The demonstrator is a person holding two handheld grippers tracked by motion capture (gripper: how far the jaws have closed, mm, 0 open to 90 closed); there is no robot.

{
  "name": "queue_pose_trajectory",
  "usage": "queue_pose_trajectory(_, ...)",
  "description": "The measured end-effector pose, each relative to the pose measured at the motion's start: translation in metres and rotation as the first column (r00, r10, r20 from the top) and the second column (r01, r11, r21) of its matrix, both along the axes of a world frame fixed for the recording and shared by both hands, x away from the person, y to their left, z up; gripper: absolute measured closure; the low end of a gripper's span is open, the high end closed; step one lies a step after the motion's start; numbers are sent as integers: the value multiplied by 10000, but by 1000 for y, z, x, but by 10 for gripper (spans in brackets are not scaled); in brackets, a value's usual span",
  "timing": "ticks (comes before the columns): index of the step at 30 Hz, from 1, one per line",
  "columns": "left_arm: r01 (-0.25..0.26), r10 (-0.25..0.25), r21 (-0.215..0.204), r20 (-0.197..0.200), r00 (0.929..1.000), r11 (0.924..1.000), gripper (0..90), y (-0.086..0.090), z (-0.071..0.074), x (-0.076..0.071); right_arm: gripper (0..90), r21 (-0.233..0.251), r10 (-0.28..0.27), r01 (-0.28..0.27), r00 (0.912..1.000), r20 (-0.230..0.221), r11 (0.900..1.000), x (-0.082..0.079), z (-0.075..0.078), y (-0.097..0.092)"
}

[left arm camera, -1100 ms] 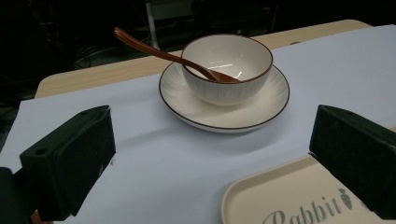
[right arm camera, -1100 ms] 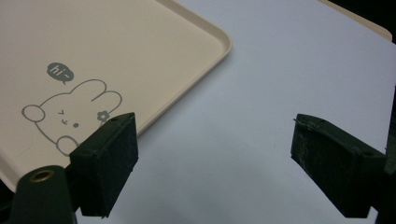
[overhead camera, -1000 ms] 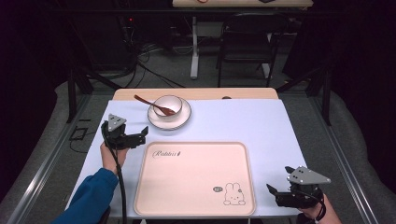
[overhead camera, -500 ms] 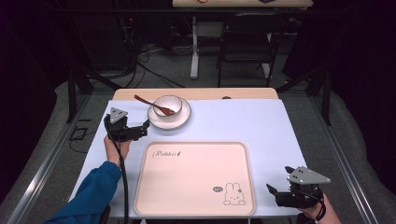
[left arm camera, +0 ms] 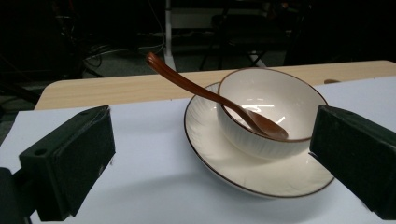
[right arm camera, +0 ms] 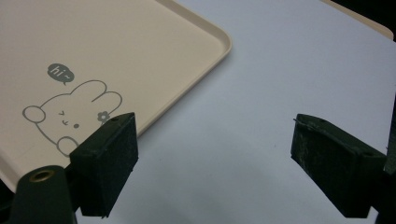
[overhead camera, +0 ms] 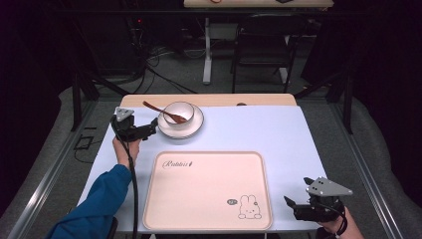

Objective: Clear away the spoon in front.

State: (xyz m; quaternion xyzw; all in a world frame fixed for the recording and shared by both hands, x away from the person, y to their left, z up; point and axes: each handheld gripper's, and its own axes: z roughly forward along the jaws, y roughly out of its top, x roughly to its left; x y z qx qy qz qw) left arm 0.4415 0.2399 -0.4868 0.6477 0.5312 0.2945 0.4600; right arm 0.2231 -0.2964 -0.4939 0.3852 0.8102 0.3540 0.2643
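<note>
A white bowl (overhead camera: 179, 111) stands on a white brown-rimmed saucer (overhead camera: 196, 127) at the back left of the table. A brown spoon (overhead camera: 164, 113) rests in the bowl, handle leaning out to the left. My left gripper (overhead camera: 151, 130) is open just left of the saucer, pointing at it. In the left gripper view its jaws stand wide on either side of the saucer (left arm camera: 233, 168), bowl (left arm camera: 271, 107) and spoon (left arm camera: 205, 93), touching none. My right gripper (overhead camera: 294, 206) is open near the front right edge, beside the beige tray (overhead camera: 209, 199). Nothing lies between its jaws.
The beige tray (right arm camera: 93, 42) has a rabbit drawing (right arm camera: 65, 116) at its front right corner and holds nothing. A lilac mat (overhead camera: 278, 134) covers the table. A wooden strip (overhead camera: 209, 99) runs along the far edge. Dark floor, cables and a chair lie beyond.
My left gripper has moved forward and to the right, up to the saucer's left side. The right gripper has stayed put.
</note>
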Motion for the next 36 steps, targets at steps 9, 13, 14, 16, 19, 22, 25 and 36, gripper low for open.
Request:
queue_pose_trajectory(9,-230,227,-90,-314,9993,9997,3,-2,-5,23,142,-5,-9,9,10000,-17,10000,0,0,0)
queue_pose_trajectory(13,-296,294,-64,-351,9990,9995,15,-4,-7,30,142,-4,-14,14,10000,-15,10000,0,0,0)
queue_pose_trajectory(14,-350,348,-45,-369,9987,9994,17,-4,-7,32,142,-3,-17,17,10000,3,10000,0,0,0)
queue_pose_trajectory(16,-446,441,-92,-448,9980,9990,21,-4,-8,37,142,3,-22,22,10000,3,10000,0,0,0)
queue_pose_trajectory(19,-458,451,-132,-470,9979,9989,26,-4,-9,40,142,4,-20,20,10000,-2,10000,0,0,0)
queue_pose_trajectory(22,-565,552,-231,-540,9970,9981,47,-4,-11,46,142,-2,-23,23,10000,0,10000,0,0,0)
queue_pose_trajectory(25,-569,559,-151,-624,9965,9983,64,-5,-13,49,142,-13,-2,2,10000,9,10000,0,0,0)
queue_pose_trajectory(36,-765,727,-458,-792,9942,9960,192,-5,-17,65,142,-3,-2,2,10000,2,10000,0,0,0)
